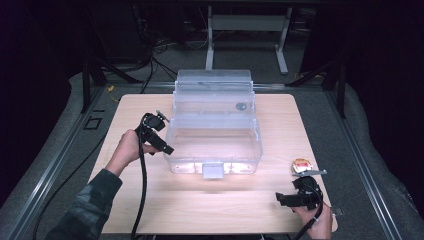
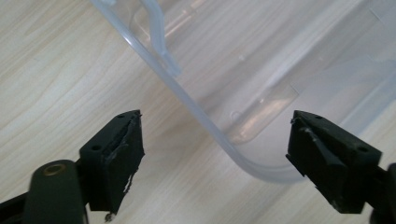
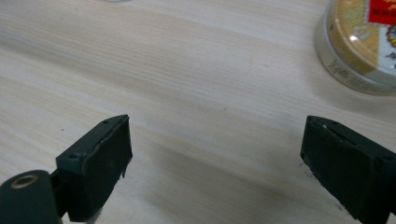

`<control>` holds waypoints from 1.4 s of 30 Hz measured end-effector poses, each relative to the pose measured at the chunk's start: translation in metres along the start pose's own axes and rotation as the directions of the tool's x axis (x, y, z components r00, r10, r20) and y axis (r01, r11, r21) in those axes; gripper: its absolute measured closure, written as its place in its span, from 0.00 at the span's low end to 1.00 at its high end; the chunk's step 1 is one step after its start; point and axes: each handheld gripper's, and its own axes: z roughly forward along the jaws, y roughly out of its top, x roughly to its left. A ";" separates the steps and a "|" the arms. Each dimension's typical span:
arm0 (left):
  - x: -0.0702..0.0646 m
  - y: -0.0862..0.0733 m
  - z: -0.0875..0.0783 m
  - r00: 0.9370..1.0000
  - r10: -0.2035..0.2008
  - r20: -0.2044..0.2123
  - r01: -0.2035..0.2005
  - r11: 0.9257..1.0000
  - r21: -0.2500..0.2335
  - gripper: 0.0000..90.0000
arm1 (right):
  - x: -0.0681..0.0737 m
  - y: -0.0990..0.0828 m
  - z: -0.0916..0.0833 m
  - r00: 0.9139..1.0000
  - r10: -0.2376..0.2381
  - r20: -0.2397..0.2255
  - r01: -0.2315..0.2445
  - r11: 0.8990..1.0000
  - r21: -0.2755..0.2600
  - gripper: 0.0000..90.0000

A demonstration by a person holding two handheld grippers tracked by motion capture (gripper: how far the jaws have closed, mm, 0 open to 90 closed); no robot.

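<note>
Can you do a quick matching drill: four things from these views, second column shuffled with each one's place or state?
Things:
1. clear plastic box
2. round tin
3. left gripper
4. right gripper

Places or states:
A. open over bare wood, near the table's front right corner
B. mid-table, lid swung up at the back
C. open at the box's left rim
D. flat on the table, just beyond the right gripper

Pairs: 1-B, 2-D, 3-C, 4-A

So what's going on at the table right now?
A person holds a gripper in each hand at a wooden table. The clear box stands open, lid up. The left gripper is open, its fingers straddling the box's rim at a corner without pressing it. The right gripper is open over bare table near a small round tin.
</note>
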 end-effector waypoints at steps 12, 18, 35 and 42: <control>0.006 -0.033 -0.020 1.000 0.012 0.023 -0.012 1.000 0.004 0.15 | -0.019 0.021 -0.003 1.000 -0.022 0.011 0.022 1.000 0.011 0.09; 0.012 -0.056 -0.009 1.000 0.000 0.005 0.000 0.999 0.045 0.08 | -0.031 0.030 -0.006 1.000 -0.009 0.025 0.008 1.000 0.024 0.10; 0.022 -0.094 0.006 0.999 -0.044 0.011 0.043 0.996 0.072 0.00 | -0.072 0.059 0.010 0.998 0.046 0.052 -0.052 0.991 0.125 0.00; 0.024 -0.101 0.009 0.999 -0.050 0.007 0.049 0.997 0.060 0.00 | -0.079 0.078 0.024 0.998 0.023 0.066 -0.035 0.983 0.179 0.00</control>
